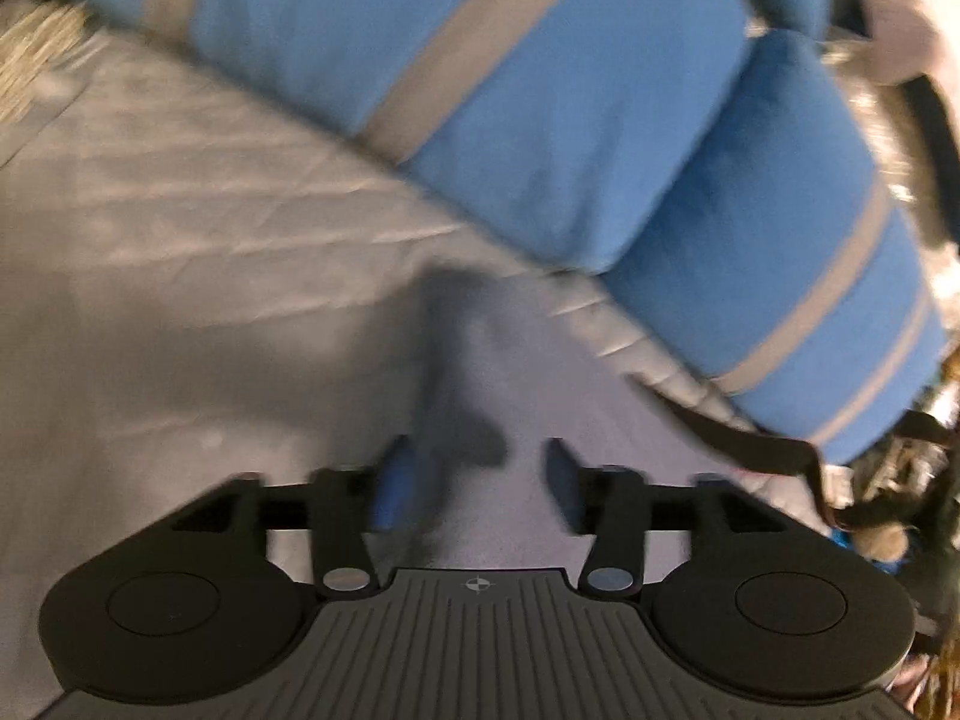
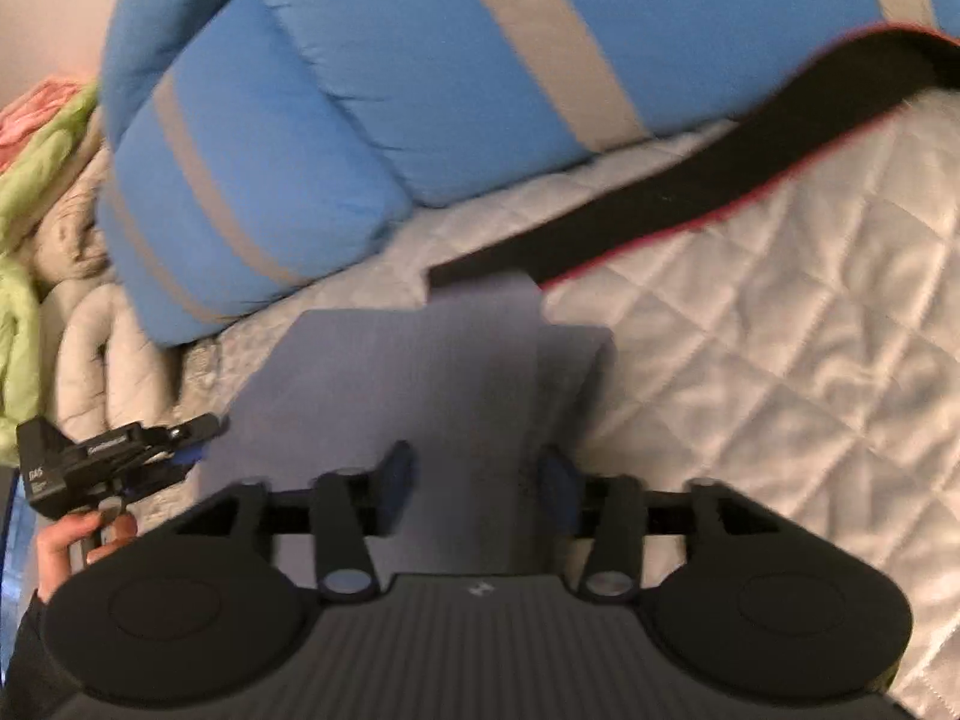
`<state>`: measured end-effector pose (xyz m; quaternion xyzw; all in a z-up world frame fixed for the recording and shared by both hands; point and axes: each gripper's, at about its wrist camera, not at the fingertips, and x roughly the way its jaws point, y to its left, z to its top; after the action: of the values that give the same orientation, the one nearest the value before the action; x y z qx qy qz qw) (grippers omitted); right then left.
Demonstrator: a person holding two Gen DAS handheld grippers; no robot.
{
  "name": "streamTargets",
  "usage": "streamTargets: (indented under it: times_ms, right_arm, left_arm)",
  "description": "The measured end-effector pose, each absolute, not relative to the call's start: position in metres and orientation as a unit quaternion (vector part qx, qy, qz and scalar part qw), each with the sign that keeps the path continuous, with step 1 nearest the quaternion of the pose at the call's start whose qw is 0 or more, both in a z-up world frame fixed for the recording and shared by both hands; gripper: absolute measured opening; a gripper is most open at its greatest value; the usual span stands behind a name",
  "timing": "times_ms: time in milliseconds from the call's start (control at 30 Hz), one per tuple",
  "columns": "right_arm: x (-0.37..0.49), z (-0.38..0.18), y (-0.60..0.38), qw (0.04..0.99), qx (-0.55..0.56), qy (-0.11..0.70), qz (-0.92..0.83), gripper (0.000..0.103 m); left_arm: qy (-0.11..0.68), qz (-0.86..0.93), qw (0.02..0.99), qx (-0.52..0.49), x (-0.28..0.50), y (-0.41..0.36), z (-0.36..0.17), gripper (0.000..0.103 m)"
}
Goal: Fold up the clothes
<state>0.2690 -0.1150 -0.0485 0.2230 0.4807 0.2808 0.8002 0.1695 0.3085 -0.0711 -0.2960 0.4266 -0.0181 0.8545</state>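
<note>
A folded lavender-grey garment [image 2: 456, 372] lies flat on the quilted bed cover [image 2: 780, 330]. My right gripper [image 2: 475, 453] hovers over its near part, jaws apart and pads off the cloth. In the left wrist view the same garment [image 1: 528, 396] shows below my left gripper [image 1: 477, 450], which is open with only its own shadow between the fingers. The left gripper [image 2: 201, 435] also appears at the right wrist view's left edge, held by a hand [image 2: 84, 540].
Blue pillows with grey stripes [image 2: 372, 90] [image 1: 480, 78] lie along the far side of the bed. A black band with a red edge [image 2: 720, 180] [image 1: 756, 444] runs from the garment toward the pillows. Green and pink clothes [image 2: 30, 192] and a grey padded garment [image 2: 102, 360] are piled at left.
</note>
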Motion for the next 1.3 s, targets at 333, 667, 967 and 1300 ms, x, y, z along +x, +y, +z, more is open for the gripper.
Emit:
streamTargets:
  times_ms: [333,667,967,1300]
  right_arm:
    - [0.234,-0.085,-0.136,0.758,0.307,0.495,0.294,0.077]
    - [0.218,-0.093,-0.128,0.743,0.332,0.514,0.272,0.075]
    - [0.216,-0.088,-0.125,0.737,0.352,0.530,0.229,0.028]
    - [0.214,-0.079,-0.135,0.740,0.354,0.526,0.224,0.030]
  left_arm:
    - [0.458,-0.061,0.803,-0.377,0.132,0.319,-0.097,0.054]
    - [0.443,-0.034,0.776,-0.448,0.124,0.326,-0.110,0.051]
    - [0.471,-0.010,0.767,-0.435,0.122,0.320,-0.096,0.011]
    - [0.474,-0.007,0.757,-0.449,0.111,0.320,-0.093,0.018]
